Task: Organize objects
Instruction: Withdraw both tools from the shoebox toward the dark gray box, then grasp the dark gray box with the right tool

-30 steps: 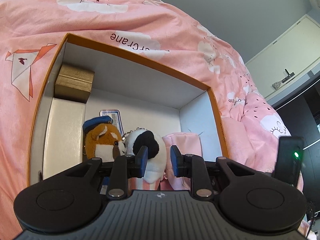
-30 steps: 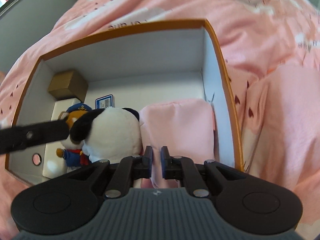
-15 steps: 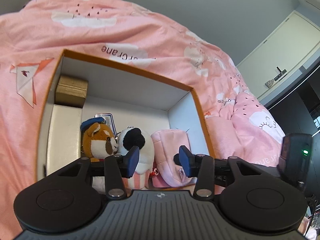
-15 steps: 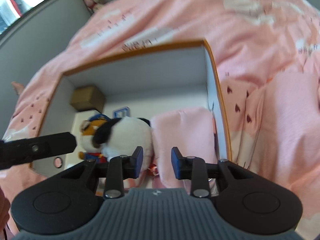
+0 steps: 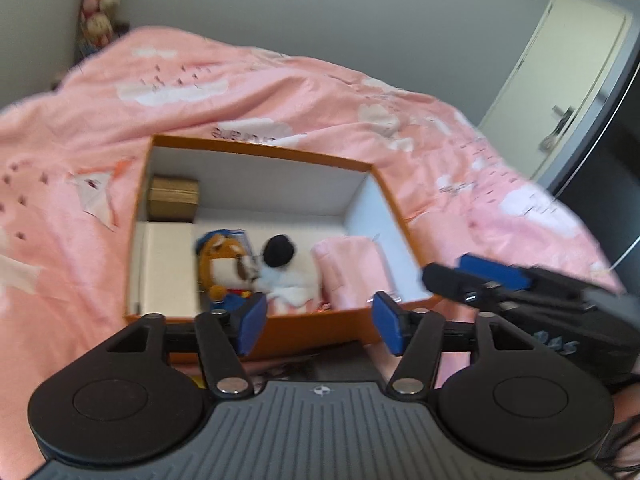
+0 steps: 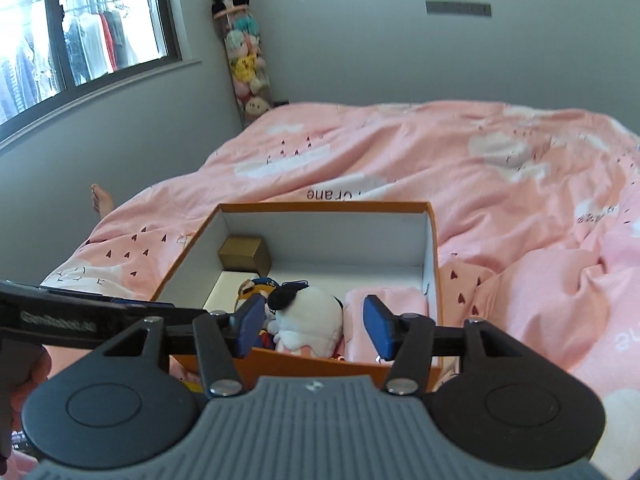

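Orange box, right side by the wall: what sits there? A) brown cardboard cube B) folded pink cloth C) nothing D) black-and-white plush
B: the folded pink cloth lies against the right wall of the orange box, with the black-and-white plush to its left and the brown cardboard cube in the far left corner.

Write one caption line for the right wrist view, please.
Orange box on a pink bed cover holds two plush toys; the right claw, opening and empty, hovers near it.

You worked over a bed under a pink cloud-print duvet (image 6: pixel 460 168), grey walls (image 6: pixel 360 48) around. A daylit window (image 6: pixel 80 28) stood left (clothes hanging outside), a white door (image 5: pixel 560 92) right, a plush-filled tube (image 6: pixel 244 52) in the corner.
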A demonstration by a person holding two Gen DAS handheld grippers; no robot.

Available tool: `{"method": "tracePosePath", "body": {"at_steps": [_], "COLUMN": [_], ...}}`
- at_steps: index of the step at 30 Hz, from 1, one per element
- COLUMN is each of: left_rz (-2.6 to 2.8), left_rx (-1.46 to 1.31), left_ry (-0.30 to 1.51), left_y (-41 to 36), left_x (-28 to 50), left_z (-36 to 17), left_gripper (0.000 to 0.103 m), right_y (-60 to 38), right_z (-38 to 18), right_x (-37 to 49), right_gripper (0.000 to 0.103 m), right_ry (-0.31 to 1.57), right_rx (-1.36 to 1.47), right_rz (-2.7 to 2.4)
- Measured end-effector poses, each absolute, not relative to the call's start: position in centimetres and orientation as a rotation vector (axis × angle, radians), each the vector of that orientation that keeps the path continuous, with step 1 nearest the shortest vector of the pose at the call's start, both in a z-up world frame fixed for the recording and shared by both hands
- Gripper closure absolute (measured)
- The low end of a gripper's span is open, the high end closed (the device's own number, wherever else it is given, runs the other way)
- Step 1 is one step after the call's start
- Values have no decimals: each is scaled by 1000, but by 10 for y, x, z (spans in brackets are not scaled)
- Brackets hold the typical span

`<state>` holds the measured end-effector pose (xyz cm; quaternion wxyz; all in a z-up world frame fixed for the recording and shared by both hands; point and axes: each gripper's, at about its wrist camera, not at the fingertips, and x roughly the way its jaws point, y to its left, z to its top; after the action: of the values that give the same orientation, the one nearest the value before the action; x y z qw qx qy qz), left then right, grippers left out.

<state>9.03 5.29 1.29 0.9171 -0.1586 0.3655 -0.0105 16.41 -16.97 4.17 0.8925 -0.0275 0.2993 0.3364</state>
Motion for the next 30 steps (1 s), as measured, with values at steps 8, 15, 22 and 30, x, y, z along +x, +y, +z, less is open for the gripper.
{"method": "tracePosePath", "body": {"at_steps": [8, 15, 22, 30], "left_rz": [6, 42, 74, 104], "left_rx": [-268, -411, -487, -376], "left_ry": [812, 977, 1026, 1050], "left_y": [28, 44, 57, 50], "left_x": [76, 79, 78, 83], "left_z": [-24, -64, -82, -86], "left_gripper": [32, 39, 38, 38], "right_y": [-185, -179, -162, -151], "right_z": [13, -35, -66, -85], "right_x": [141, 141, 152, 157], "right_gripper": [36, 25, 20, 30], "right_ry": [636, 778, 892, 956], "right_rx": [-82, -132, -161, -191], "right_rz": [644, 608, 619, 622]}}
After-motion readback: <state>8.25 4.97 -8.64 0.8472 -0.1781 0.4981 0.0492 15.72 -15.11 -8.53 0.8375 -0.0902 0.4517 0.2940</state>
